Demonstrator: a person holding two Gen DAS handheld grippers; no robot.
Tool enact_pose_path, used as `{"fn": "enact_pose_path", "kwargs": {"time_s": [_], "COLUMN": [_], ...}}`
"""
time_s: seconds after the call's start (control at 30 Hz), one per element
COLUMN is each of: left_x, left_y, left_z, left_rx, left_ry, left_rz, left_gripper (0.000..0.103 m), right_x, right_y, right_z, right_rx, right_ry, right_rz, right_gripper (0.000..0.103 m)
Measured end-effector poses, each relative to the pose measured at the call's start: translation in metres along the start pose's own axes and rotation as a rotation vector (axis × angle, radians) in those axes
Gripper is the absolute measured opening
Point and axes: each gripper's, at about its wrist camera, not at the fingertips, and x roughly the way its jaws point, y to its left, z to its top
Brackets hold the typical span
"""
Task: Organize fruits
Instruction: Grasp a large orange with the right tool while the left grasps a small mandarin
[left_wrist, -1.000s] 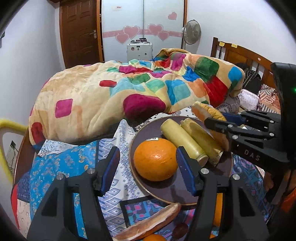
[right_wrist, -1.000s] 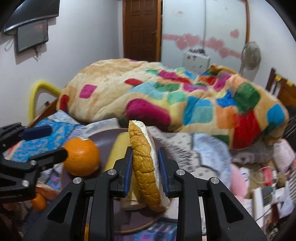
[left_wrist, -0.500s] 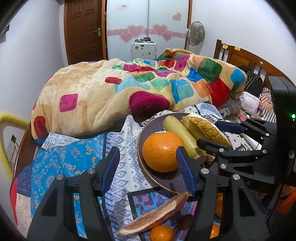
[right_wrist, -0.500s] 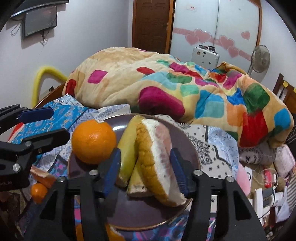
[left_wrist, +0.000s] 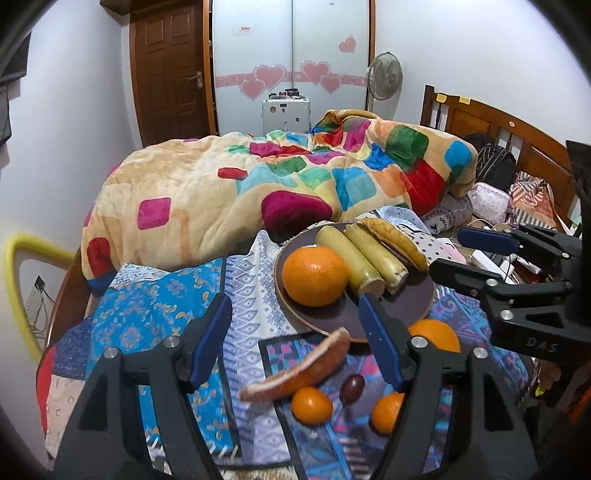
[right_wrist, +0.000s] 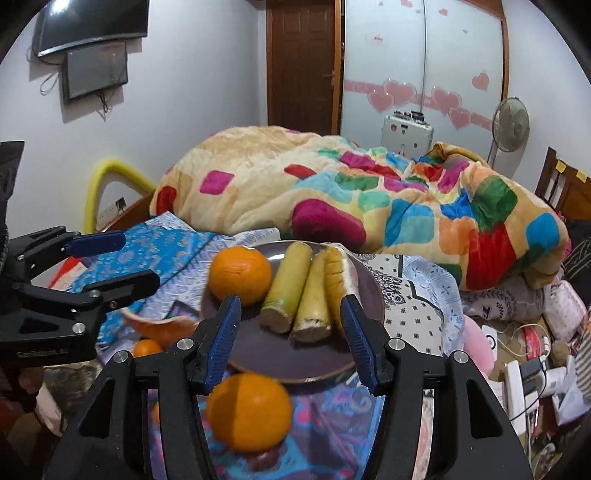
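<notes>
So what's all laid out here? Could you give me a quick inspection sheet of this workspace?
Surface: patchwork cloth spread over a bed.
Job's things: dark plate holding a big orange, two yellow stalks and a bread-like slice. Off the plate: another orange, two small oranges, a melon-like slice, a dark plum-like fruit.
Clutter: bags and boxes at the right.
Grippers: left gripper open, jaws just widened, nothing between them; right gripper open, empty.
Cables: white leads among the clutter.
Surroundings: colourful blanket, fan, wooden door.
</notes>
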Motion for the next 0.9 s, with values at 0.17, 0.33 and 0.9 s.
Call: {"fn": "enact_pose_path", "kwargs": {"time_s": [0.17,0.33,0.9], "left_x": [-0.013,-0.011,0.030], "left_y": [-0.003,-0.001,-0.005], "left_z": [-0.016,-0.037,-0.078], "left_rx": [0.007,0.000,-0.003], "left_ry": [0.011,0.049,0.170], "left_rz": [0.007,0.011,-0.031], "left_gripper": [0.073,0.073,0.057], "right_x": [-0.010,-0.008,0.028], "right_y": [0.008,0.010,0.000], "right_z": [-0.013,-0.031,-0.070], "right_rx": [0.013,0.028,0.103], "right_ry": [0.000,0.023,0.136], "right_rz": [0.034,0.058,0.117], "right_gripper": [0.054,0.056,0.060]}}
